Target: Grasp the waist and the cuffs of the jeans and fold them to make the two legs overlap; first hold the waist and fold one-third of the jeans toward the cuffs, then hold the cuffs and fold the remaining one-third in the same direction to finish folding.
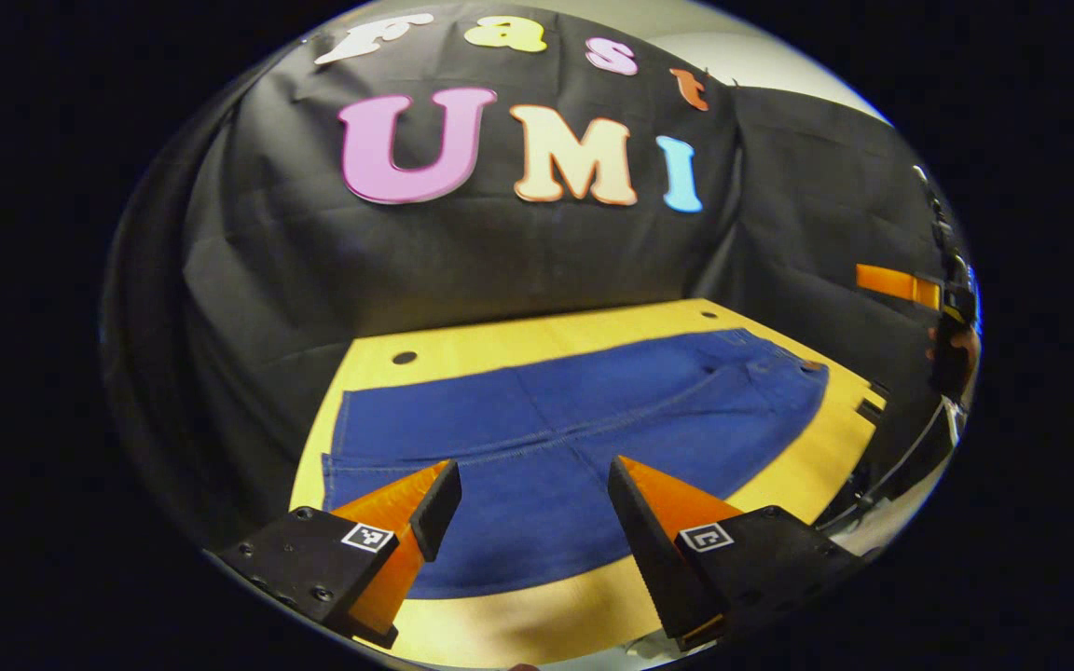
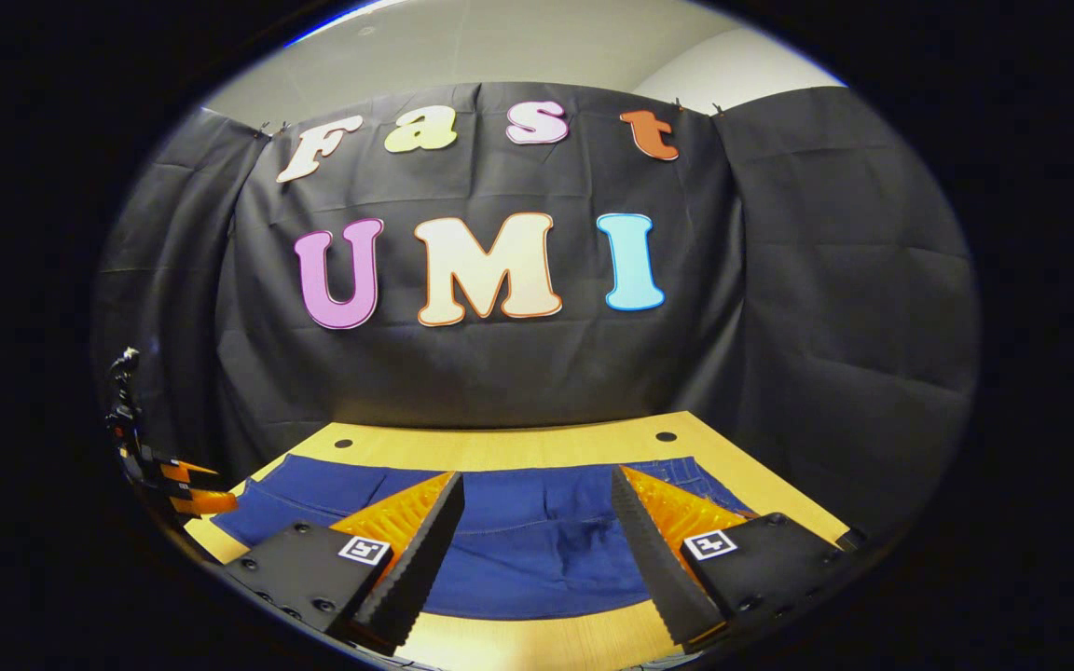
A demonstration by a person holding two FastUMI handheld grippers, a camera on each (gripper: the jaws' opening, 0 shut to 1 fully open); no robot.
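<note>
Blue jeans (image 1: 574,419) lie flat on the wooden table (image 1: 462,349); left tool (image 1: 534,489) and right tool (image 2: 537,508) gape wide, holding nothing.

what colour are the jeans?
Deep blue denim jeans, lying flat on the yellow wooden table. Clearest in the left gripper view.

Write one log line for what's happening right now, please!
jeans: flat on table, unfolded | left gripper: open, above jeans | right gripper: open, above jeans | holding: nothing

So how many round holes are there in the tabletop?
2. One hole sits at the table's far left corner, another hole at its far right; the jeans may cover more.
</note>
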